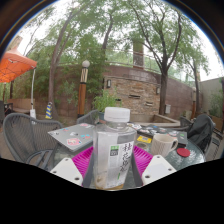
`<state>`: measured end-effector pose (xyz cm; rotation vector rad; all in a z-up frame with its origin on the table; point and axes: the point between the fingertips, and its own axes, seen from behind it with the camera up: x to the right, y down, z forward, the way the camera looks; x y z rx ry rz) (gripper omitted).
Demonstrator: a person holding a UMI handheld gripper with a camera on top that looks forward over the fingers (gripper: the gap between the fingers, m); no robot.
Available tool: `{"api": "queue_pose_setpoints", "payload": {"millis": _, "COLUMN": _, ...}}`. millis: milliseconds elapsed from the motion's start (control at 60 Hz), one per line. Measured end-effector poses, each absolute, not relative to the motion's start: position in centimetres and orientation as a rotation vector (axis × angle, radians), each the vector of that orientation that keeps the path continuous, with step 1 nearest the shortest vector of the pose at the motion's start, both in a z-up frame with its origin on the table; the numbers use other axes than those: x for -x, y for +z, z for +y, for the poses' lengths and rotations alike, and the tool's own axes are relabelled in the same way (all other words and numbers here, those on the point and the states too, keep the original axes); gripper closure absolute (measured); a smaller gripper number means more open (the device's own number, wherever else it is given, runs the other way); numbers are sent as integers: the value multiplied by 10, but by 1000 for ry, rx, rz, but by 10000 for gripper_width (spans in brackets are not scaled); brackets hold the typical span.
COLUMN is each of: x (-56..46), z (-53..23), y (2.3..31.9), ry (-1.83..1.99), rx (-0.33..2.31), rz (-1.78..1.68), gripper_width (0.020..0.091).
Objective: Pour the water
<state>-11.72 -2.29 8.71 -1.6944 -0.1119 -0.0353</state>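
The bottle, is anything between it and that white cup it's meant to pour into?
Nothing visible. The gripper holds the bottle between its pink pads, raised. The white cup stands on the table to its right, with open space between them.

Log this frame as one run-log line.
tongs: shut on clear plastic water bottle | bottle: upright, white cap on | white mug: beyond, on table | pour: not begun
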Motion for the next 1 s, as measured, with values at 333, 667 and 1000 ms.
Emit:
{"api": "queue_pose_setpoints", "payload": {"millis": 333, "x": 129, "z": -3, "y": 92, "ry": 86, "rx": 1794, "rz": -200, "gripper_width": 626}}
{"api": "queue_pose_setpoints", "payload": {"millis": 667, "x": 40, "z": 72, "y": 193, "ry": 1103, "rx": 1617, "rz": 895, "gripper_width": 629}}
{"api": "queue_pose_setpoints", "payload": {"millis": 1000, "x": -5, "z": 95, "y": 185, "ry": 1859, "rx": 870, "rz": 1645, "gripper_width": 631}}
